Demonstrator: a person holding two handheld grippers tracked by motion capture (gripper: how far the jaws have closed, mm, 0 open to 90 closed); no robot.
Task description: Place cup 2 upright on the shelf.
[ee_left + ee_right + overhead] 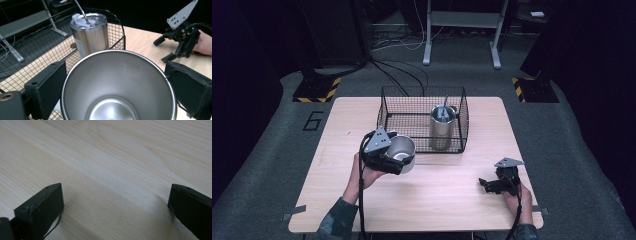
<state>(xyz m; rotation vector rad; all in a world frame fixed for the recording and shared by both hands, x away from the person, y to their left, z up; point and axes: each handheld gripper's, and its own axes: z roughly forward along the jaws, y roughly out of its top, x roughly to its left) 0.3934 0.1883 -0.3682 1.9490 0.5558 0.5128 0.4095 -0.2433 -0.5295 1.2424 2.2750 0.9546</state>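
Just in front of the wire basket (422,120), near its front-left corner, the left gripper (384,155) is holding an open steel cup (402,152) above the desk (447,200). In the left gripper view its jaws are pressing on either side of the cup's wall, spread about as wide as the cup, with the mouth (117,82) gaping toward the camera and the inside looking empty. Inside the basket, a lidded steel tumbler (90,35) with a straw (81,11) is standing upright toward the right side.

The right gripper (497,184) is resting low at the desk's right front, its jaws standing well apart with nothing between them but bare wood.

The likely trouble is the grip itself: smooth, tapering metal is sitting between two flat pads, so the cup could be sliding or rotating out if the hand tilts further. If the cup is heading into the basket, its base could be catching the top wire of the front wall, jolting it loose. Set down too far right, it could be knocking the tumbler and tipping it. The other hand is sitting too far off to steady anything.
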